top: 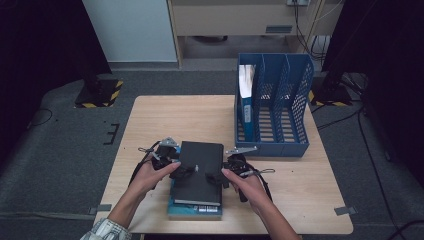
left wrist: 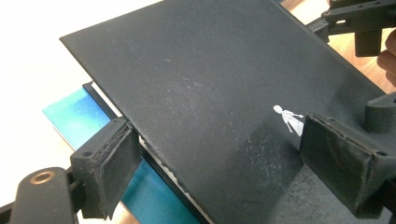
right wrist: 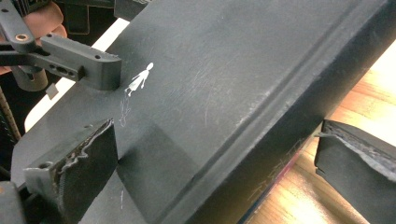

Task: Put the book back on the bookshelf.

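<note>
Slippage is the main hazard judged here. The black book (top: 199, 172) is straddled by both grippers, one at each long side, and neither pair of jaws is seen to be clamped on it. In the left gripper view, one pad (left wrist: 112, 165) stands just off the page edge of the black book (left wrist: 210, 93) and the other pad (left wrist: 341, 161) rests over the cover, so the jaws of the left gripper (top: 176, 169) are read as open around the edge. In the right gripper view, one pad (right wrist: 79, 175) lies on the cover and the other pad (right wrist: 357, 175) stands apart from the spine side of the black book (right wrist: 224, 88); the right gripper (top: 222, 176) is likewise read as open. If a lift were begun before both grips were closed, the book could be tipped or dropped. A one-sided closure could cause the book to be pushed across the teal book (top: 195, 209) beneath it, which could be dragged along.

The black book is a matt hardback, faintly scuffed, marked with a small white figure (left wrist: 288, 117). It lies flat on the teal book, in front and to the left of the blue file rack (top: 272, 107), near the front edge of the table (top: 310, 190).
</note>
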A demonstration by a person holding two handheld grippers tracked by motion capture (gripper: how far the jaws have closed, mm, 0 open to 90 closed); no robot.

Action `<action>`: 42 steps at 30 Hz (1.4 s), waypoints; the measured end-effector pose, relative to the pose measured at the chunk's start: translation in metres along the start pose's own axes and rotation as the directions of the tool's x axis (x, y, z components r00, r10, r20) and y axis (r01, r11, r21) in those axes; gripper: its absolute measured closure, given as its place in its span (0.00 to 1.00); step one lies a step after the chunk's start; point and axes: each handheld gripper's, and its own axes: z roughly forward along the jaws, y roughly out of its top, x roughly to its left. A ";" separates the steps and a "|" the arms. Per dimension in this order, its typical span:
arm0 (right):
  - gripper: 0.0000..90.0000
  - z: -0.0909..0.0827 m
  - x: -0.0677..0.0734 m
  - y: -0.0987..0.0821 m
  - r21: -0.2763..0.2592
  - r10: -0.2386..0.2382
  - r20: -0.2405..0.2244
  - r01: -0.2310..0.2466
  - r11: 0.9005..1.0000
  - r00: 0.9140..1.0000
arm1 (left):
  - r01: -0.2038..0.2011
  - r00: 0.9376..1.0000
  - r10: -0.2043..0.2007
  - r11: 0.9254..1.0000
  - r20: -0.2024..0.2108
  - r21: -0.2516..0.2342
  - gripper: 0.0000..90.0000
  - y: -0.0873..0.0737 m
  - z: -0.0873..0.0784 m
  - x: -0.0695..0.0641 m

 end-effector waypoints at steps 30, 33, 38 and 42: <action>0.01 0.005 -0.016 0.001 0.019 0.081 -0.088 -0.079 0.997 0.993 | -0.028 0.999 0.028 1.000 0.021 0.006 0.14 0.008 0.005 0.002; 0.01 0.003 -0.014 0.003 0.021 0.061 -0.079 -0.059 0.998 0.995 | -0.021 1.000 0.021 1.000 0.020 -0.017 0.18 0.008 0.001 0.003; 0.05 -0.005 -0.004 0.011 0.016 0.006 -0.046 -0.005 1.000 0.999 | -0.025 1.000 0.026 0.999 0.018 -0.046 0.27 0.009 -0.011 0.002; 0.09 -0.014 0.003 0.014 0.002 -0.023 -0.026 0.023 1.000 0.999 | -0.050 0.999 0.051 0.997 0.011 -0.052 0.31 0.012 -0.020 -0.002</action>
